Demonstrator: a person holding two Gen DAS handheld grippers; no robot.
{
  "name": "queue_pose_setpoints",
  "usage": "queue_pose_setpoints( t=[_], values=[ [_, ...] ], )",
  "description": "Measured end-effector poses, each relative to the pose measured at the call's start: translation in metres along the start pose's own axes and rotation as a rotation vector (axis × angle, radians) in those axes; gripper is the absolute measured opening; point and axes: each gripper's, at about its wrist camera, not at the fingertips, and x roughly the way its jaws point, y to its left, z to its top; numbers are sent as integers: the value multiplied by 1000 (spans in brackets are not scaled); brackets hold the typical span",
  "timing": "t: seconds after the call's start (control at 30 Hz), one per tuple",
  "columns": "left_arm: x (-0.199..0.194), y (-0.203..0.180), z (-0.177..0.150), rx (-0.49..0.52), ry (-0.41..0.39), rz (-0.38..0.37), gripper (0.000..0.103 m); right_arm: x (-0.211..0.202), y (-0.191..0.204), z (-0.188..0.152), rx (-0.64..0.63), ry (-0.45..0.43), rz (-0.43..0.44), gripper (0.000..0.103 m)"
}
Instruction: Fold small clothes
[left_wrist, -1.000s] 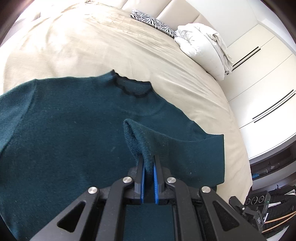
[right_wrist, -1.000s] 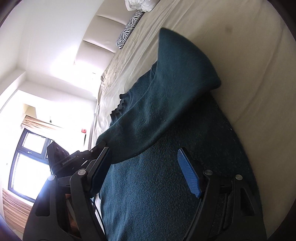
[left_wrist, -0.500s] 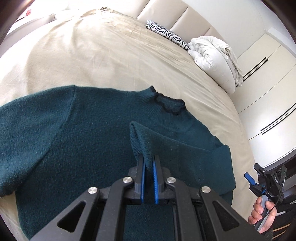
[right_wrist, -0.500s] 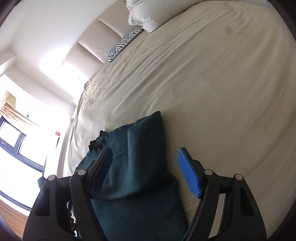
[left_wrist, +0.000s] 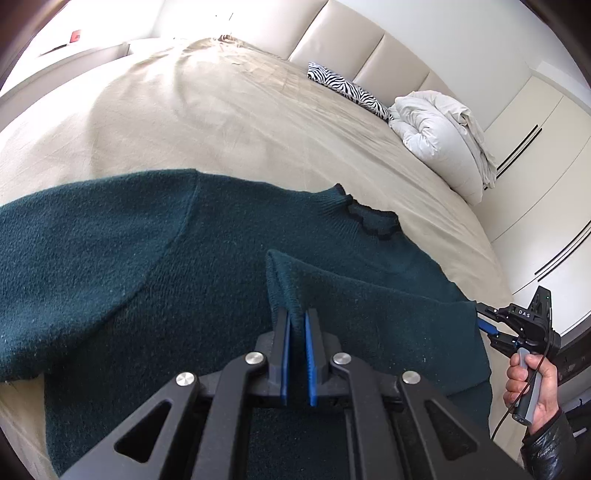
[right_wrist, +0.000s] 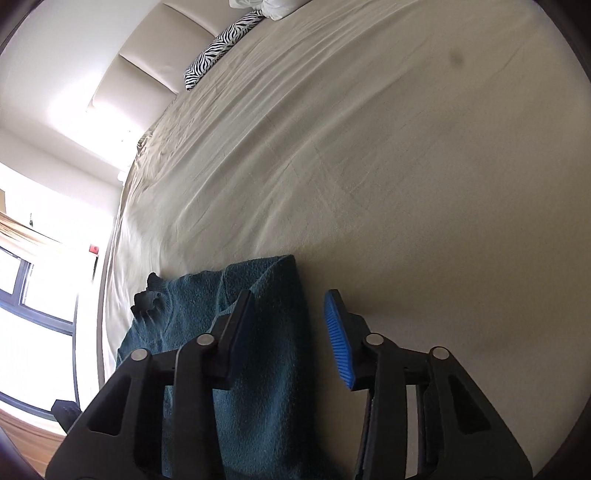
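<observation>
Beige bedding fills both views, a wide bed with a padded headboard behind it, and on it lies the dark teal sweater we are folding.

Our left gripper is clenched on the cuff end of the right-hand sleeve, which it holds over the sweater's chest; the sleeve runs from the jaws toward 3 o'clock and lies across the body. Our right gripper has its jaws apart and grasps nothing; it hangs over the sweater's edge, one finger above the knit and the blue pad above bare sheet. In the left view that same tool shows at 4 o'clock, held in our right hand.

We judge the job to be early: one sleeve is brought inward but not yet let go, the other sleeve lies spread flat toward 9 o'clock, and the body has not been folded up.

Beyond, at 1 o'clock, sit a zebra-print pillow and a rolled white duvet, with wardrobe doors at 2 o'clock.

Our own tools hide the sweater's hem, so we cannot tell how it lies. The left frame edge cuts off the far sleeve's cuff. Glare from the window washes out that side of the room.
</observation>
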Motion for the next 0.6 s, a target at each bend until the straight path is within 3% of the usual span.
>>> queue_pose_setpoints(
  t=[0.13,0.3,0.6],
  values=[
    [0,2,-2,-2,0,-1,8,13,0,7,9,6,10,30],
    [-1,4,-6,-10,8,11,8,17,5,7,-47,17,-21,9],
    [-5,10,-16,-62,3,26,5,12,22,6,-117,-24,-88,7]
  ],
)
